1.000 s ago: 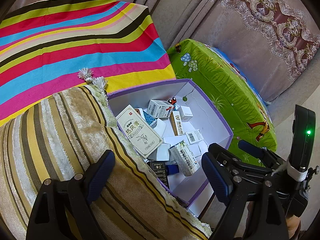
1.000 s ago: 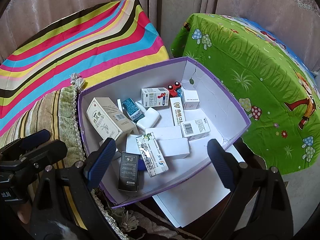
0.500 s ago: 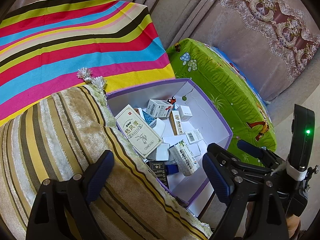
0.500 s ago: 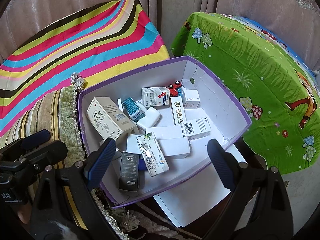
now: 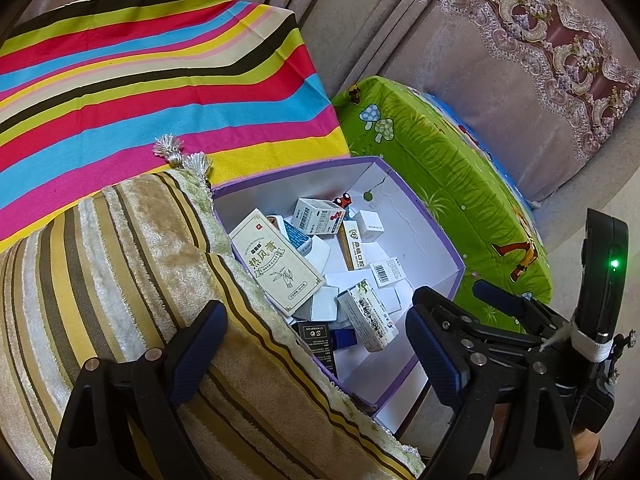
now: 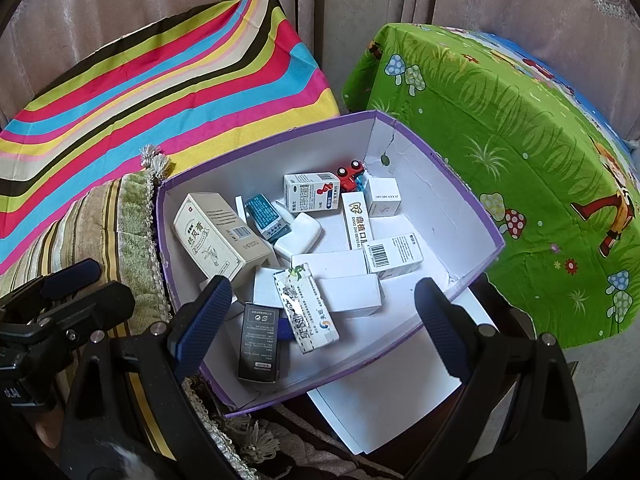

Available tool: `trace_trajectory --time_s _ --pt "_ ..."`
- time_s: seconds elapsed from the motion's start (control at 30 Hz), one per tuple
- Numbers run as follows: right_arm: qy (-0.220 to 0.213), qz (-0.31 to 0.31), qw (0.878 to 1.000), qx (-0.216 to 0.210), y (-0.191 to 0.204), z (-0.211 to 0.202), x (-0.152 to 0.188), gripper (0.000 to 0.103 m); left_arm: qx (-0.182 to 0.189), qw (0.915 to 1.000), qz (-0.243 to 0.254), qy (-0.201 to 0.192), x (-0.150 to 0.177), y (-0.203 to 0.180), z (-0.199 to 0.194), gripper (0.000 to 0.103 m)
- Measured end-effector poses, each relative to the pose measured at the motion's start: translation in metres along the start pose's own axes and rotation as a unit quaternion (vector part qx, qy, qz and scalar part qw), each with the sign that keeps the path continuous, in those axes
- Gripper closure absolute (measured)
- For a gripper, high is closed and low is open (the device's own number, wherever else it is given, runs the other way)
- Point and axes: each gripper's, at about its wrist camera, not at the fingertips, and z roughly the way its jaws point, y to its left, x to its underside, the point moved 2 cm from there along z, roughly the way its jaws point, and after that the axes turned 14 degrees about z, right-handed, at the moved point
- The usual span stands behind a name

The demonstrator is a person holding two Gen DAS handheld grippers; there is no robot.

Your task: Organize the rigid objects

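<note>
A white cardboard box point(image 6: 432, 196) with a purple rim holds several small cartons. Among them are a large beige carton point(image 6: 218, 236), a black box point(image 6: 259, 342), a long white carton with green print point(image 6: 306, 308) and a red toy car point(image 6: 351, 172). My right gripper point(image 6: 324, 286) hovers open over the box's near part, with nothing between its fingers. My left gripper point(image 5: 316, 312) is open too, above the cushion edge and the box point(image 5: 416, 232). The beige carton point(image 5: 276, 264) leans at the box's left side.
A striped velvety cushion point(image 5: 100, 280) presses against the box's left side. Behind it lies a colourful striped cloth point(image 6: 160, 92), and a green cartoon cloth point(image 6: 500, 140) lies to the right. A white sheet point(image 6: 384, 392) sticks out under the box. Curtains point(image 5: 520, 60) hang behind.
</note>
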Motion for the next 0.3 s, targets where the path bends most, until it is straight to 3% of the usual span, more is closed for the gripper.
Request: trace_trajectory --time_s 0.3 --pt "0.000 0.006 1.000 0.003 -0.0027 0.0022 0.0012 0.009 0.010 0.9998 0.017 0.009 0.0001 -0.0091 0.0036 0.001"
